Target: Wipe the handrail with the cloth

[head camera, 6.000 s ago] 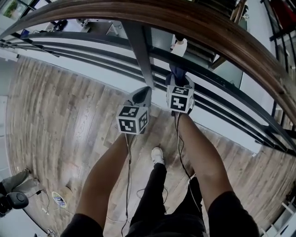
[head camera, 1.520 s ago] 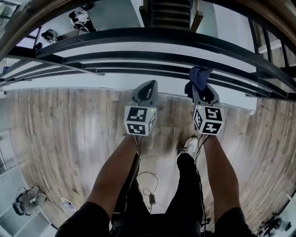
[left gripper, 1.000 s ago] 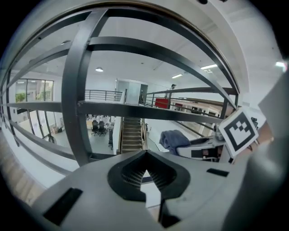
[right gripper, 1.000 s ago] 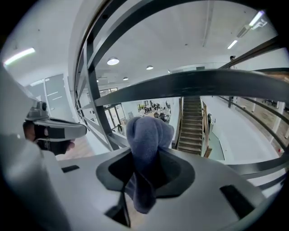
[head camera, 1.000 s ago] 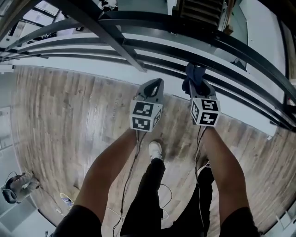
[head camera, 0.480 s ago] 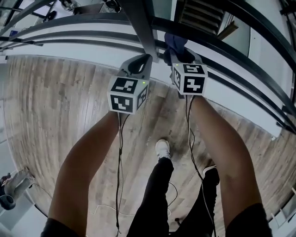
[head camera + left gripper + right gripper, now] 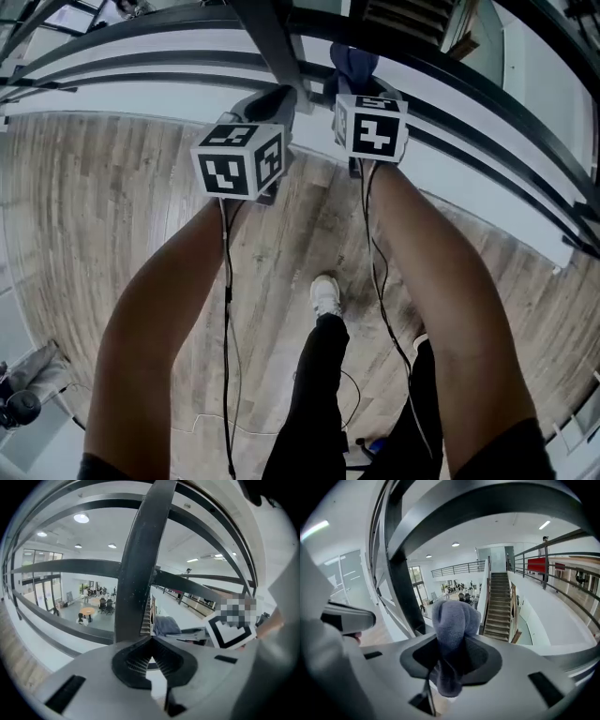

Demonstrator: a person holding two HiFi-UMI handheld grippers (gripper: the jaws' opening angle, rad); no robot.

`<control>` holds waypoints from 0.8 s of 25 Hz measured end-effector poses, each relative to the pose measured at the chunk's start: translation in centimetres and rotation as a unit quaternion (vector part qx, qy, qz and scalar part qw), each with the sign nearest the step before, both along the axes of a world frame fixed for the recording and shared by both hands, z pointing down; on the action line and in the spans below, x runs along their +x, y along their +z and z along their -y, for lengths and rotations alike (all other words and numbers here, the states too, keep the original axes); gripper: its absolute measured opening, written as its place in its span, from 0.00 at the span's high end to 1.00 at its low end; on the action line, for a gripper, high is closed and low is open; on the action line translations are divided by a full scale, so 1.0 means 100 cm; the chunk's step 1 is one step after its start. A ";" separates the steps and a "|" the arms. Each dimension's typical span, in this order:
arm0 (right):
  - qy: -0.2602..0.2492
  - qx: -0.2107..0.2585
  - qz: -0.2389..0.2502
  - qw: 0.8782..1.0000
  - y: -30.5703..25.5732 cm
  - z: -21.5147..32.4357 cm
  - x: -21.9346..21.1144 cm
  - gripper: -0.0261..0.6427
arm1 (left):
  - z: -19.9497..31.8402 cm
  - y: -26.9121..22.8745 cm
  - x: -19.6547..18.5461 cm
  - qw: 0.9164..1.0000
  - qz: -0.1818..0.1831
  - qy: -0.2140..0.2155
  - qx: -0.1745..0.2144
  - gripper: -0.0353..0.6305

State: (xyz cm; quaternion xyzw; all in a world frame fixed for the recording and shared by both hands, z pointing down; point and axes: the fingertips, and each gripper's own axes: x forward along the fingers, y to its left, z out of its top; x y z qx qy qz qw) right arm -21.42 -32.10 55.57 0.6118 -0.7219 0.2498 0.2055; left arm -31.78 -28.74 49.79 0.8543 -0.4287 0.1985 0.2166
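Two grippers raised. Left gripper (image 7: 151, 641): jaws closed together, nothing between, one dark railing post (image 7: 140, 559) just ahead. Right gripper (image 7: 360, 84): clamped on one blue-grey cloth (image 7: 455, 620).

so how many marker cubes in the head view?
2. Left cube sits top centre-left; right cube is close beside it on its right, with the cloth sticking out ahead of it. None seem hidden.

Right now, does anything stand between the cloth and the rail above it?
Nothing visible does. The cloth, held in the right gripper, faces open air below the rail; the post stands to its left.
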 end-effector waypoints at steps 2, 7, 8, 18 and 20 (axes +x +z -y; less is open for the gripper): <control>-0.001 -0.001 -0.011 1.000 0.001 -0.008 0.013 0.77 | -0.006 0.000 0.008 1.000 0.004 -0.004 0.000 0.95; 0.021 -0.004 -0.023 0.999 -0.001 -0.032 0.066 0.77 | -0.027 -0.008 0.040 1.000 -0.002 -0.012 0.002 0.95; 0.029 -0.004 -0.027 0.999 -0.001 -0.038 0.078 0.77 | -0.032 -0.010 0.047 1.000 -0.006 -0.013 0.002 0.95; 0.067 -0.003 -0.041 0.997 -0.001 -0.098 0.200 0.77 | -0.075 -0.003 0.152 1.000 0.005 0.024 0.002 0.95; 0.066 0.002 -0.047 0.997 0.000 -0.109 0.227 0.77 | -0.082 0.002 0.179 1.000 0.001 0.018 0.000 0.95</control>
